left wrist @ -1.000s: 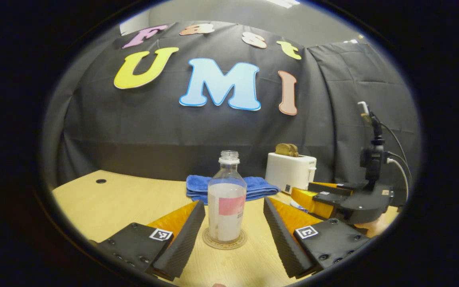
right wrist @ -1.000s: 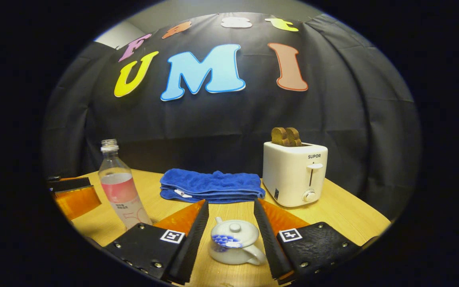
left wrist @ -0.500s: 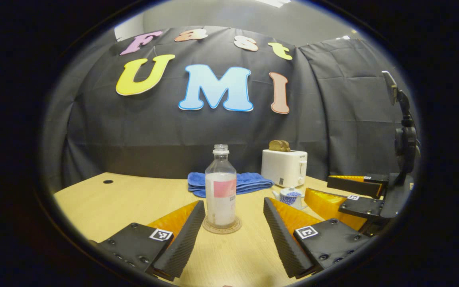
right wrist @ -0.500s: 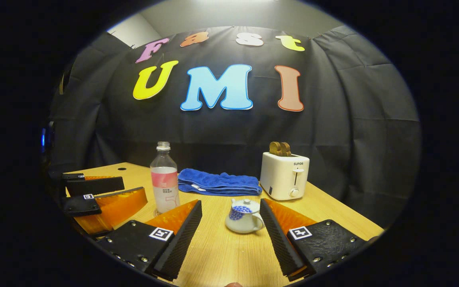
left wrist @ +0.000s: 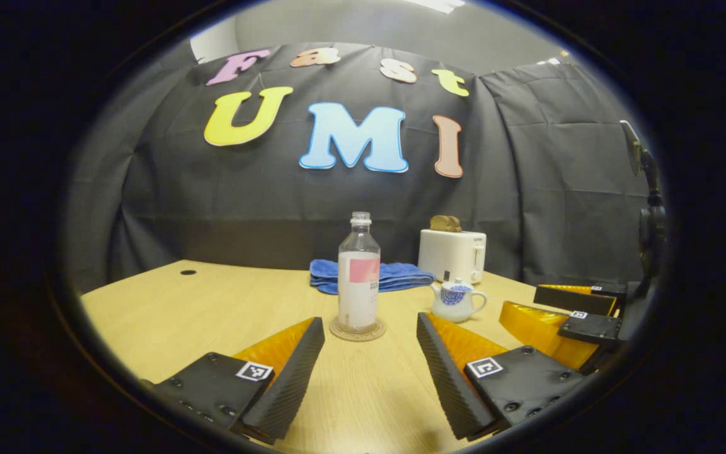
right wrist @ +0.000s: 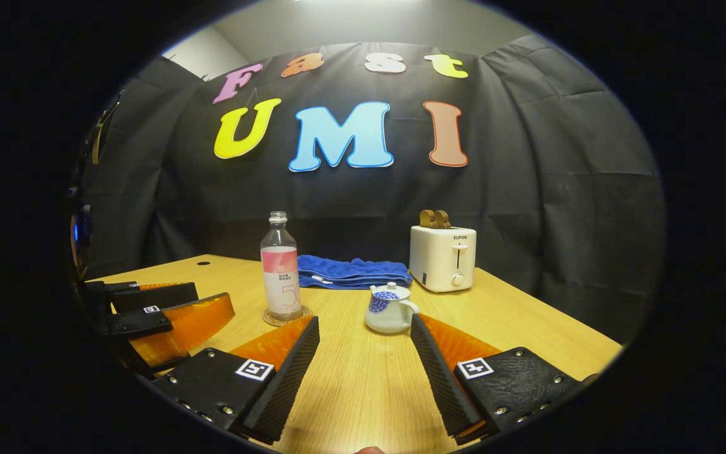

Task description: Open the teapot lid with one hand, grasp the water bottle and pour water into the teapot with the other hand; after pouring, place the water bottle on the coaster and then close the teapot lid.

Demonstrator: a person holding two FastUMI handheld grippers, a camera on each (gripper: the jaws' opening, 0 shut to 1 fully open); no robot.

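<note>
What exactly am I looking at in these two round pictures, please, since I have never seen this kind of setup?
A person holds a two-finger gripper in each hand; a camera on each looks along its fingers. The left gripper and the right gripper are both open and hold nothing. On the wooden table stand a water bottle on a coaster, a small teapot with its lid on, a folded blue towel and a white toaster. In the right gripper view, the other gripper appears at the left edge.
</note>
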